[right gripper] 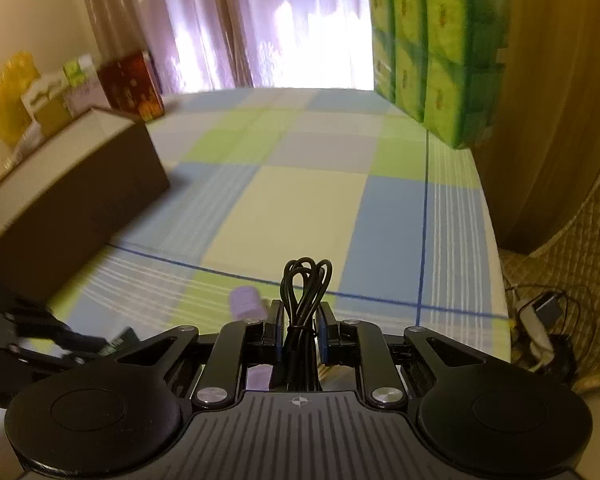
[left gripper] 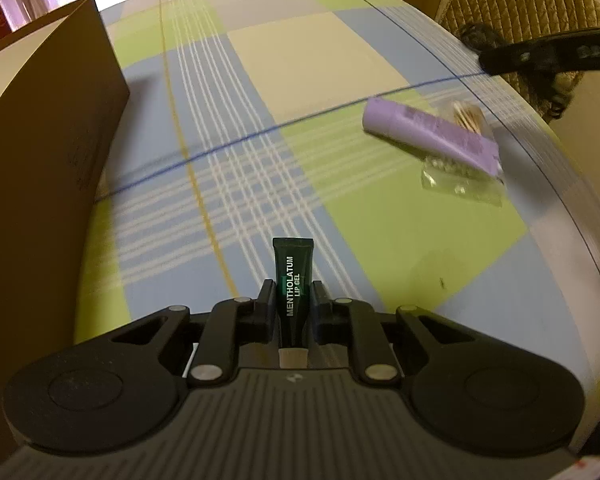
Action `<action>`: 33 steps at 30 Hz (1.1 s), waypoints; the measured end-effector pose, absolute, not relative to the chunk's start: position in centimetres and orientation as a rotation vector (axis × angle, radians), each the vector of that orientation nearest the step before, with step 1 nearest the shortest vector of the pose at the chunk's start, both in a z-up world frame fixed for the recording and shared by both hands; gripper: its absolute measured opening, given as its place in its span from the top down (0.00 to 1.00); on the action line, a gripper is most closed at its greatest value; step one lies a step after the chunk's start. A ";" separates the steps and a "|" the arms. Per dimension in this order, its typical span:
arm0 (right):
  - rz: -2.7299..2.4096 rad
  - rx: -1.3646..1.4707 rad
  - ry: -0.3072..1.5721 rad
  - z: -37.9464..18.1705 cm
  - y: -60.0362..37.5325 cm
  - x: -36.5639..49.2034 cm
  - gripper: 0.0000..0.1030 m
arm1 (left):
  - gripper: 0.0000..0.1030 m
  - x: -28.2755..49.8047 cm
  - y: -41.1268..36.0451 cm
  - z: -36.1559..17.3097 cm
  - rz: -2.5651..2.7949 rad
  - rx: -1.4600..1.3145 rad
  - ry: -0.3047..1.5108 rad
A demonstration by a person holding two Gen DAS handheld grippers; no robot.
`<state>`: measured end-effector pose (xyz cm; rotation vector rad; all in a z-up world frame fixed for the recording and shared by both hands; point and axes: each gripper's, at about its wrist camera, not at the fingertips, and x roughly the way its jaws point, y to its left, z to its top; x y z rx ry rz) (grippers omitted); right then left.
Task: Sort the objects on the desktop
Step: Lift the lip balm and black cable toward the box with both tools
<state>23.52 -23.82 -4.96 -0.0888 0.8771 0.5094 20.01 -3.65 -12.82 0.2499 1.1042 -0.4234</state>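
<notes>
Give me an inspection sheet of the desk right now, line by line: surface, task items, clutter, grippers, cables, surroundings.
Surface: checked tablecloth in green, blue and cream.
Job's things: lip gel tube and bundled black cable held in the grippers; purple tube lying partly on a clear packet; brown box at the left.
Clutter: green tissue packs at the far edge.
Grippers: left gripper shut on the lip gel tube; right gripper shut on the cable.
Cables: besides the held bundle, a power strip with cords on the floor.
Surroundings: curtains, backlit.
</notes>
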 end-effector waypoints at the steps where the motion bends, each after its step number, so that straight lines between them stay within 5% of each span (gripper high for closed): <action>1: 0.522 -0.078 0.874 -4.6 -23.9 22.7 0.87 | 0.87 19.6 -3.5 -12.7 -0.426 0.250 1.101; 33: 0.866 -0.142 0.912 -1.6 -11.3 12.2 0.87 | 0.87 9.7 5.9 0.7 -0.313 0.098 0.834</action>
